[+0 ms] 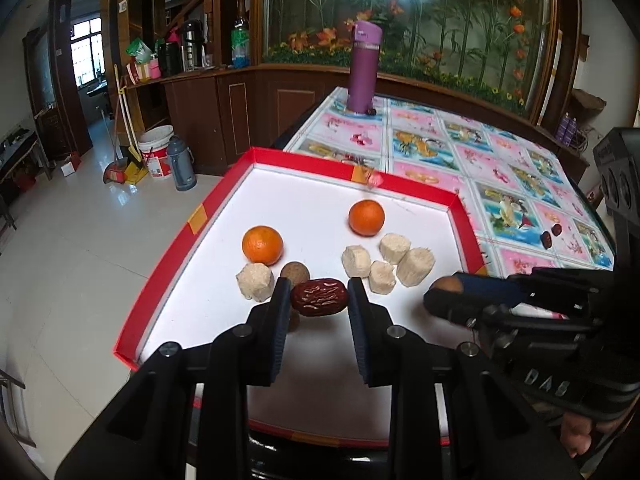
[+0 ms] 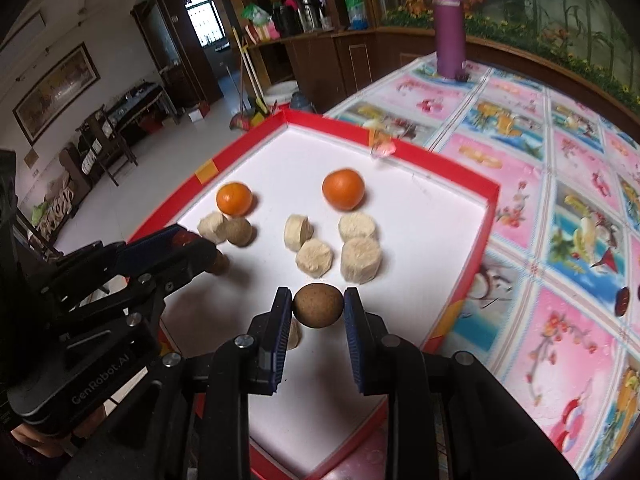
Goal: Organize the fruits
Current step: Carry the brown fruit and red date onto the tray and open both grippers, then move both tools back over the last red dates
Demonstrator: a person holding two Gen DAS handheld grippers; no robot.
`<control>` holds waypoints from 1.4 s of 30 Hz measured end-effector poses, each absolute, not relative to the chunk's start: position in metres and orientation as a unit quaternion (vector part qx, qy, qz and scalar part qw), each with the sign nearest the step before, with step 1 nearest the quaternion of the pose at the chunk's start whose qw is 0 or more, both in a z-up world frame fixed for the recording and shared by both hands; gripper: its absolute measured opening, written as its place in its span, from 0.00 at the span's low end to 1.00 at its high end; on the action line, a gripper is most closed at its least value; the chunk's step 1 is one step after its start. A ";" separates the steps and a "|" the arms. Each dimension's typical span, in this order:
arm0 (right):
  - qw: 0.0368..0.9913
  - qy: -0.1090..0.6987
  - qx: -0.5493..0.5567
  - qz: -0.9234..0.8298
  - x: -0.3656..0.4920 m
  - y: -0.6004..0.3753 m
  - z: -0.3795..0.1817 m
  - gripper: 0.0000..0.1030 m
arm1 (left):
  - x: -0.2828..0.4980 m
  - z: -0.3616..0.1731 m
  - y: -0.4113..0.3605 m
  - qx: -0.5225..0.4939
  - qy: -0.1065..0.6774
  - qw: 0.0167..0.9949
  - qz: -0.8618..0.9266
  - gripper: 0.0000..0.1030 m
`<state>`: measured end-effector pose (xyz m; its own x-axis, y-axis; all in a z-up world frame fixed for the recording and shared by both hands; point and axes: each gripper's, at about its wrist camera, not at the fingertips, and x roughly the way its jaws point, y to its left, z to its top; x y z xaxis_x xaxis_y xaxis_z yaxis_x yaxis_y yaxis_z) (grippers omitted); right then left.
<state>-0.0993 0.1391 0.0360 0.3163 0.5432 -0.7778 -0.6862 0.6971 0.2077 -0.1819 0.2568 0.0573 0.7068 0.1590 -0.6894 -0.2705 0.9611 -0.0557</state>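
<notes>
A red-rimmed tray [image 1: 172, 256] with a white floor holds two oranges [image 1: 262, 245] [image 1: 366, 217], several pale cut chunks [image 1: 415, 267] and a brown round fruit [image 1: 295, 274]. My left gripper [image 1: 319, 286] is shut on a wrinkled red date [image 1: 319, 298] just above the tray floor. My right gripper [image 2: 318, 296] is shut on another brown round fruit [image 2: 319, 306] over the tray's near half. In the right wrist view the left gripper [image 2: 192, 244] comes in from the left beside a chunk [image 2: 212, 226]. In the left wrist view the right gripper [image 1: 444, 296] sits at the right.
A purple bottle [image 1: 364, 68] stands at the far end of the flowered tablecloth [image 1: 500, 168]. Two loose dates [image 1: 551, 235] lie on the cloth right of the tray. The tray's left rim overhangs the tiled floor, where a bucket and brooms [image 1: 156, 152] stand.
</notes>
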 end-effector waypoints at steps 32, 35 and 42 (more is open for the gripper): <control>0.803 0.442 -0.011 0.399 -0.078 0.108 0.057 0.40 | -0.165 0.057 0.271 -0.055 0.380 0.905 0.186 0.67; 0.814 0.434 0.005 0.386 -0.069 0.085 0.063 0.41 | -0.164 0.066 0.261 -0.045 0.369 0.910 0.182 0.68; 0.841 0.433 0.043 0.322 -0.038 0.010 0.061 0.43 | -0.148 0.080 0.215 -0.030 0.368 0.920 0.130 0.74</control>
<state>-0.0378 0.0099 0.0605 0.4169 0.5786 -0.7011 -0.5042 0.7889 0.3513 -0.1482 0.2150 0.0796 0.6958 0.2162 -0.6849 -0.2609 0.9646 0.0395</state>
